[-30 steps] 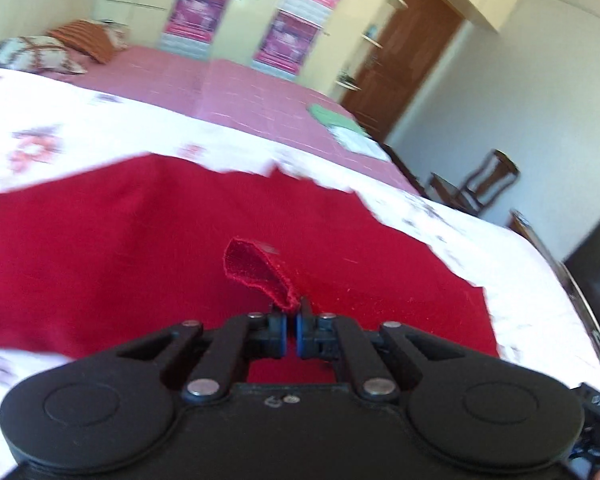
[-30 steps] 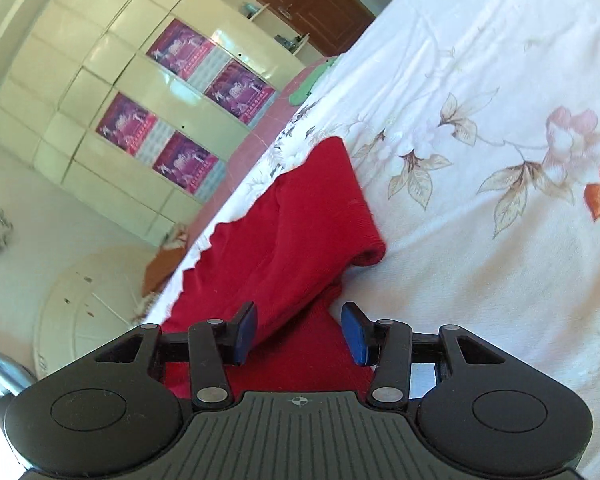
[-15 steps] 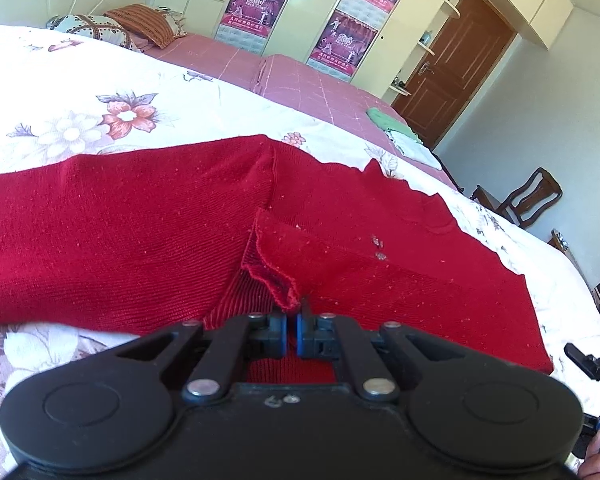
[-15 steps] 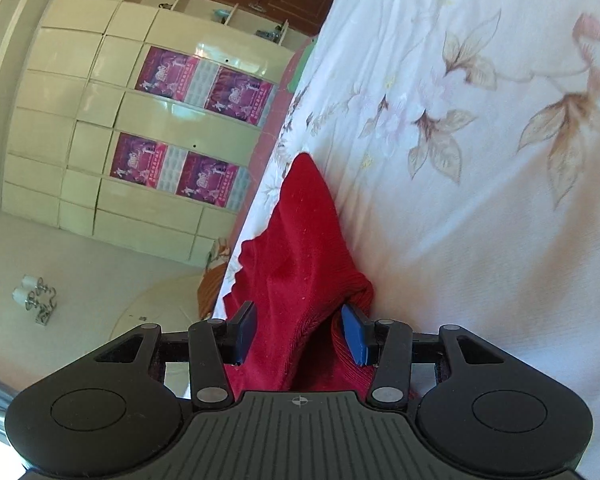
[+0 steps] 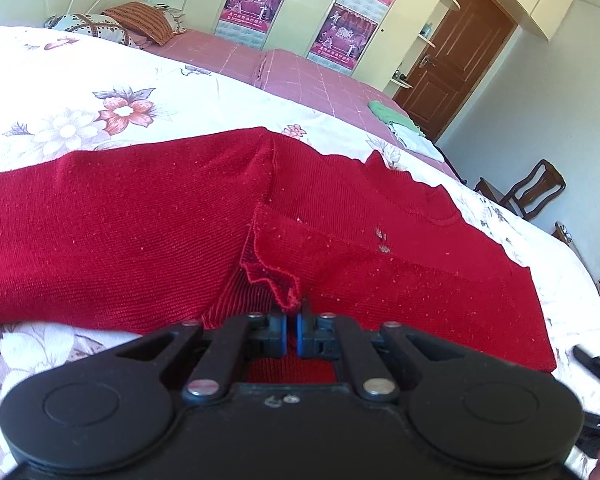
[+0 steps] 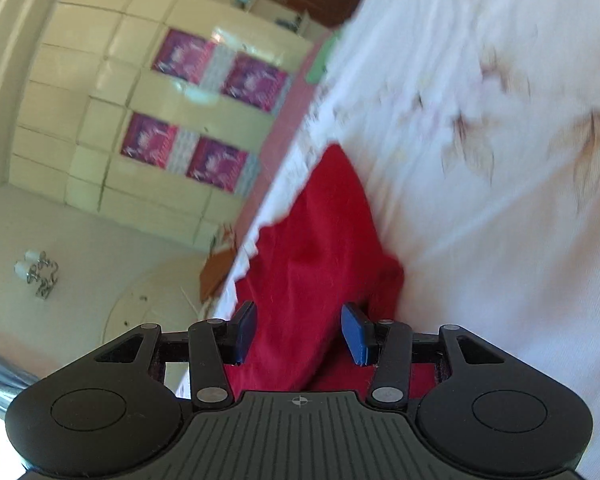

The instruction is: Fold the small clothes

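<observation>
Your left hand-held gripper (image 5: pixel 292 322) is closed tight, its two blue-tipped fingers pinching a ruffled edge of the red knitted garment (image 5: pixel 148 232). That pinched edge belongs to a flap folded over onto the garment's body. The garment lies spread wide across the bed (image 5: pixel 100 92), on a white bedsheet printed with flowers.

Your right hand-held gripper (image 6: pixel 300 332) stands about half open. A bunched part of the same red garment (image 6: pixel 320 240) runs up between its blue pads (image 6: pixel 246 330). The picture is blurred, and you cannot tell whether the pads press on the cloth or only flank it.

Beyond the white sheet a pink checked bedspread (image 5: pixel 300 80) covers the far part of the bed. Patterned pillows (image 5: pixel 140 24) rest at its head. A small pile of green and white folded clothes (image 5: pixel 400 124) sits near its far corner. Cream wardrobes with magenta posters (image 5: pixel 256 0) line the wall. A brown door (image 5: pixel 460 52) and a wooden chair (image 5: pixel 536 188) stand to the right.
</observation>
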`<state>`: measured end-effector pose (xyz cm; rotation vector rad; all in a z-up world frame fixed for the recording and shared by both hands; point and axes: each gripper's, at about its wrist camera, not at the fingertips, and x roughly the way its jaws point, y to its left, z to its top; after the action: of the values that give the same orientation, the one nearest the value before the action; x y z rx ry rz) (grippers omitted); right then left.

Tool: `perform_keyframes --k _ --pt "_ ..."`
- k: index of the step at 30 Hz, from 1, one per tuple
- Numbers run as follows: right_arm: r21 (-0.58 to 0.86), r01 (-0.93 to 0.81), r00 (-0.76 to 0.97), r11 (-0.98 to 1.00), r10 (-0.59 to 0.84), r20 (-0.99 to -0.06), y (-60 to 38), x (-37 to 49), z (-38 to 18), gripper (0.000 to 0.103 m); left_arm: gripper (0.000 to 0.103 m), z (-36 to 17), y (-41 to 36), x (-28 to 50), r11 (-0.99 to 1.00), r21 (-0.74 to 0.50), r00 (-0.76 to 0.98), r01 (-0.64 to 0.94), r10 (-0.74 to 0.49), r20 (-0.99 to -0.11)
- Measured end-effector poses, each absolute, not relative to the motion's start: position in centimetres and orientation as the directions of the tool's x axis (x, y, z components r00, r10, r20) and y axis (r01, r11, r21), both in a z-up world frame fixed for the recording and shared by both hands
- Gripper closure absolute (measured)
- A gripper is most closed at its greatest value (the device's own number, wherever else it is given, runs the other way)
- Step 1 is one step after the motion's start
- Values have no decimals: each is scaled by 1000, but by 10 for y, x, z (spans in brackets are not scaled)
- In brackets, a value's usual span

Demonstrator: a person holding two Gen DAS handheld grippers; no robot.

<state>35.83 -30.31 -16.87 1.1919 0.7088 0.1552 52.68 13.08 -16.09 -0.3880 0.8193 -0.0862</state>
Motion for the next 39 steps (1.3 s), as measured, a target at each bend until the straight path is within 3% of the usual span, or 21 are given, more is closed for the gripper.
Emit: perform_keyframes --k 3,7,9,11,15,20,22,23,25,27,29,32,37,39 --pt "888 292 769 356 465 -439 -299 366 -183 57 99 -160 131 528 929 -364 680 -67 -225 -698" --pt "875 315 827 367 345 -443 -316 370 -186 57 99 -162 130 529 931 -358 679 -64 -222 -700" --pt "848 341 819 406 316 -480 -318 370 -189 90 99 -163 129 529 932 -356 680 -64 -220 -699" --pt "827 338 801 449 323 -503 -316 368 -193 92 99 -163 129 529 931 -358 682 -66 -220 -697" --pt "815 312 803 488 323 -501 -315 362 -186 93 100 -158 127 526 940 -339 714 -42 -209 -668" --pt "780 293 794 553 314 -521 -309 360 -186 93 98 -162 125 532 952 -302 692 -46 -187 -697" --pt "791 294 793 536 325 -515 -313 360 -187 93 92 -158 125 529 963 -265 686 -52 -158 -710" --pt "790 295 787 538 332 -520 -314 361 -185 93 81 -155 128 526 967 -245 690 -63 -135 -711" --pt "774 287 769 564 347 -537 -317 358 -178 93 83 -145 139 513 971 -215 723 -100 -78 -686" --pt "731 247 768 637 331 -548 -319 351 -160 92 60 -131 138 504 985 -135 764 -110 -3 -646" --pt "665 159 807 729 292 -514 -317 347 -139 92 60 -122 122 508 994 -105 780 -8 -59 -623" --pt "595 100 806 798 285 -518 -306 375 -130 92 62 -127 98 532 983 -160 755 90 -172 -633" --pt "497 112 777 860 236 -584 -289 434 -145 92 64 -155 91 563 990 -132 708 57 -133 -694" --pt "542 158 765 825 245 -596 -303 452 -158 85 64 -159 93 559 989 -131 719 61 -135 -682"
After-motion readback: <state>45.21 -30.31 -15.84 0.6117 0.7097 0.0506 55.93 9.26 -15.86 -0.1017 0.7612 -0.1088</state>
